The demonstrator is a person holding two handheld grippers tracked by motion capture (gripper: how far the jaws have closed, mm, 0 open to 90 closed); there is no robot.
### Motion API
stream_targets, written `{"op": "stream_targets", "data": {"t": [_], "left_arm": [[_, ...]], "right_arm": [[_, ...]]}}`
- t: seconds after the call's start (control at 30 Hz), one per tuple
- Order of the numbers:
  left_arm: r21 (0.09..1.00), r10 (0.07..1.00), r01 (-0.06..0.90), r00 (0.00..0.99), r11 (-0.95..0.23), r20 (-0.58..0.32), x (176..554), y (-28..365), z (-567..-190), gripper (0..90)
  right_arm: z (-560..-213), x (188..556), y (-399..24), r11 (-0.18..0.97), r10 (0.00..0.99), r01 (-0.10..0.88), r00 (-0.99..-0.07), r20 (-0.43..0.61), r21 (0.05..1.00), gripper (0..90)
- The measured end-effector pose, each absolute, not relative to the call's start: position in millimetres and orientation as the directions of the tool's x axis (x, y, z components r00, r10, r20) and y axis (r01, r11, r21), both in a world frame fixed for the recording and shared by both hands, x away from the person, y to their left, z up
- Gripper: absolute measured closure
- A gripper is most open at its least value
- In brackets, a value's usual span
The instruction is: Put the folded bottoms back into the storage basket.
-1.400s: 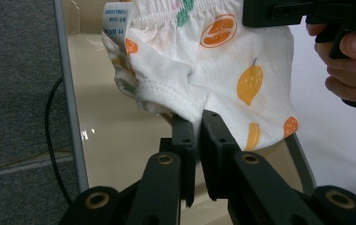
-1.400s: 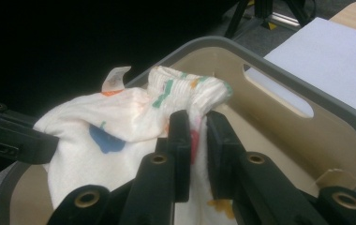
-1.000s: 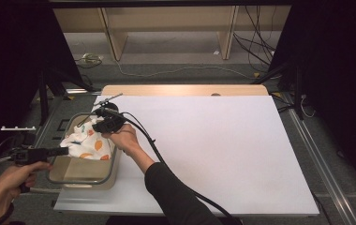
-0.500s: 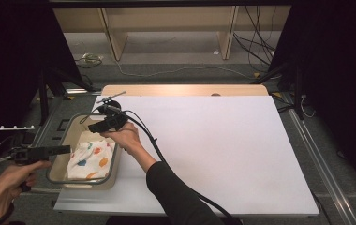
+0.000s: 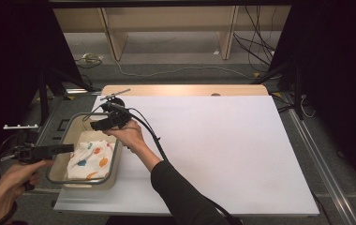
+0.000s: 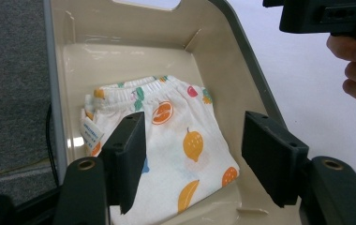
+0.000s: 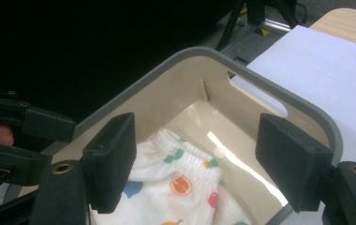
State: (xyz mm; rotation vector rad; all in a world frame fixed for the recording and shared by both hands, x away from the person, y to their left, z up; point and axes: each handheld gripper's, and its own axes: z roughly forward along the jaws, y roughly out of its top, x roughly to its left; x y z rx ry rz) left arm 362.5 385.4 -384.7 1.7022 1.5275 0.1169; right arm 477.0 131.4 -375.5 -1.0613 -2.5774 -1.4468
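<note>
A folded white cloth printed with fruit [image 5: 92, 159] [image 6: 185, 140] [image 7: 176, 183] lies flat in a beige bin with a grey rim [image 5: 116, 152] [image 6: 120, 61] [image 7: 241, 63] at the table's left edge. My left gripper [image 5: 69, 148] [image 6: 192, 119] hovers over the bin's left side. Its jaws have just been opening, and the cloth lies below them, untouched. My right gripper [image 5: 94, 125] [image 7: 195, 126] hangs above the bin's far end. It too has just been opening and has nothing between its pads.
The bin stands on a white sheet [image 5: 213, 150] that covers most of the table. A wooden strip [image 5: 185, 90] runs along the far edge. A black cable [image 5: 152, 138] trails from the right gripper across the sheet.
A second ago both grippers held the cloth bunched above the bin. They have let go, and the cloth now lies flat inside. The right gripper drew back slightly towards the far rim.
</note>
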Motion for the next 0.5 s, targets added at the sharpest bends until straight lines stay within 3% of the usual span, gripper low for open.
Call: {"op": "stream_targets", "data": {"t": [0.5], "left_arm": [[0.632, 0.864, 0.772, 0.278, 0.059, -0.42, 367.3, 367.5, -382.2, 32.4]], "right_arm": [[-372.4, 478.0, 109.1, 0.331, 0.567, 0.551, -0.765, 0.305, 0.766, 27.3]]}}
